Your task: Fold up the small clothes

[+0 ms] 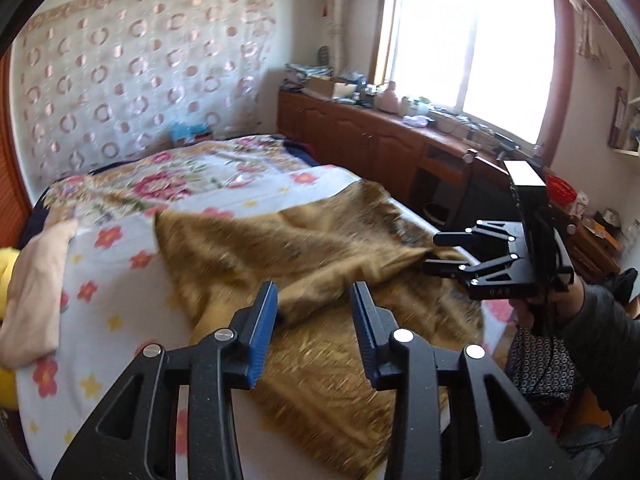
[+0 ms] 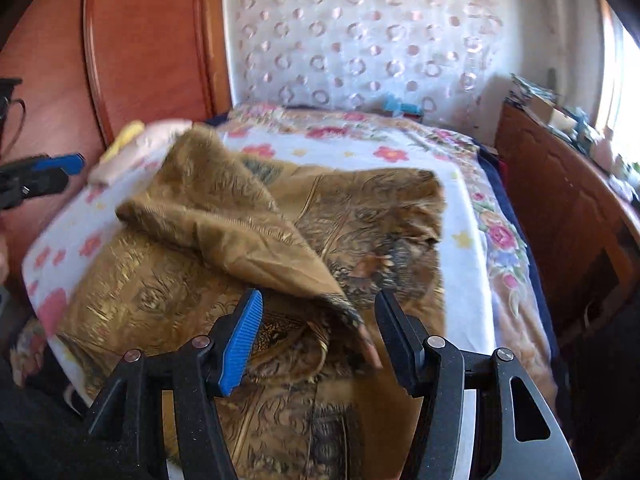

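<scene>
1. Left wrist view: the left gripper (image 1: 314,312) stood with its jaws apart, blue pads facing each other, nothing between them; a raised fold of the golden-brown patterned cloth (image 1: 320,264) lay just beyond the tips.
2. Same view, at 3 o'clock: the right gripper (image 1: 434,254) was held in a hand (image 1: 532,312), its fingers near the cloth's lifted edge; whether they touched it could not be told there.
3. Right wrist view: the right gripper (image 2: 320,320) had its jaws apart, a corner of the cloth (image 2: 224,224) hanging loose between them, not clamped.
4. Same view, at 9 o'clock: the left gripper (image 2: 76,166) showed its blue pad tip, clear of the cloth.
5. The cloth lay spread on the floral bedsheet (image 1: 120,264), one flap turned back over itself.
6. At 9 o'clock in the left view: a pale pink folded garment (image 1: 36,300) rested on the sheet's edge.
7. At 1 o'clock: wooden cabinets (image 1: 360,140) under a bright window (image 1: 472,48).
</scene>
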Demonstrator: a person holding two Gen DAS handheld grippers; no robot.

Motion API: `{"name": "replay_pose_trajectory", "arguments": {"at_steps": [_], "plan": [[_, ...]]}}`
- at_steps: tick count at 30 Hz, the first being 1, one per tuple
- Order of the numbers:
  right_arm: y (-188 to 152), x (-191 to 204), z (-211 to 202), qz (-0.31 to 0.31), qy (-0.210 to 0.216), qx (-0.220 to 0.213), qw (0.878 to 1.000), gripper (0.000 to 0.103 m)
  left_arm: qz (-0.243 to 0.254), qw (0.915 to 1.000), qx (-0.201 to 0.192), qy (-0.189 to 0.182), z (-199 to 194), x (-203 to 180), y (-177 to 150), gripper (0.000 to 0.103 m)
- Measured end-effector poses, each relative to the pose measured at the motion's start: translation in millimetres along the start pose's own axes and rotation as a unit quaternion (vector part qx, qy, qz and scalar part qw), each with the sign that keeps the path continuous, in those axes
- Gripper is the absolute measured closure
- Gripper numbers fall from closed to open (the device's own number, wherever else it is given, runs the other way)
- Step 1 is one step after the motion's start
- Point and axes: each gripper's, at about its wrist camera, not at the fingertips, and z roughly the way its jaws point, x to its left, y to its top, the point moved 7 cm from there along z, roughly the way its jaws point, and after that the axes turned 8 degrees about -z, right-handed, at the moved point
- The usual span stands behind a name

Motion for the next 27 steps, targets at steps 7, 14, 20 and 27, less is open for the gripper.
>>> {"name": "replay_pose_trajectory", "arguments": {"at_steps": [7,14,20,27], "plan": [[11,3,40,-0.019,0.001,0.040,0.999,0.043,-0.026,0.9995,0.010,0.012,5,25,-19,0.064],[21,10,45,-0.024,0.018,0.035,0.999,0.092,-0.036,0.9991,0.005,0.020,4,38,-24,0.064],[33,11,-8,0.004,0.029,-0.050,0.998,0.095,-0.040,0.9989,0.001,0.024,5,41,-26,0.064],[16,-1,-60,0.011,0.005,-0.075,0.997,0.095,-0.033,0.9991,-0.013,0.022,-4,36,-22,0.064]]}}
